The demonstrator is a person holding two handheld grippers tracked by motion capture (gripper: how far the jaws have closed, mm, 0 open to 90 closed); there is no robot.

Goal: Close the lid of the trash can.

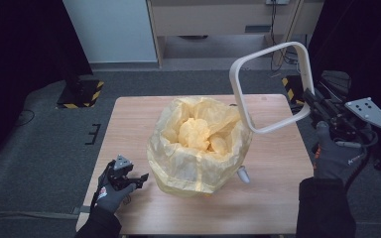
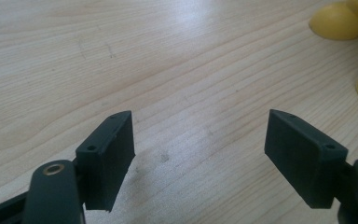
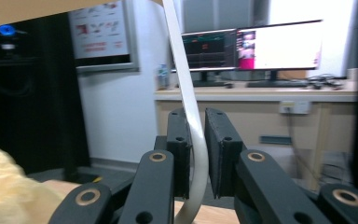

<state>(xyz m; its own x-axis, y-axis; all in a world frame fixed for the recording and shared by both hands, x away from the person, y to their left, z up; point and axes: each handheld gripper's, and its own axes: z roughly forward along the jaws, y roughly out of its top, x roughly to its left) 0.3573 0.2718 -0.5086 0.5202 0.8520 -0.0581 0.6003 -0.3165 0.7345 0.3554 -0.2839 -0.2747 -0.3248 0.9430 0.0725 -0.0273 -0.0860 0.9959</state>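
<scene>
- Yellow thin plastic is seen as a bin liner (image 1: 198, 148) that stands on the wooden table (image 1: 273, 198), puffed up and open at the top, with crumpled yellow material inside it.
- The liner is taken here as the landmark; it is placed near the middle of the table.
- A white rounded square frame (image 1: 273, 87) is held in the air above and to the right of the liner, tilted, with its lower left edge just over the liner's right rim. Whether it touches the liner cannot be told.
- The right gripper (image 1: 311, 101) is seen to the right of the liner, raised off the table beyond the right table edge. Its jaws are pressed narrowly on the right side of the frame.
- In the right gripper view, the white strip of the frame (image 3: 191, 121) is clamped between the two black pads of the right gripper (image 3: 196, 154), and a bit of the yellow liner (image 3: 9, 186) is seen low at the left.
- The left gripper (image 1: 141, 178) is rested low at the left of the liner, near the front left part of the table, and it is pointed toward the liner's base.
- In the left gripper view, the jaws of the left gripper (image 2: 200, 158) are set wide apart and nothing is held between them; bare wood is seen under them, and yellow bulges of the liner (image 2: 335, 21) are seen at the upper right.
- A small white object (image 1: 243, 174) is lying on the table, just beside the liner's lower right side.
- Gloved hands are seen on both grippers.
</scene>
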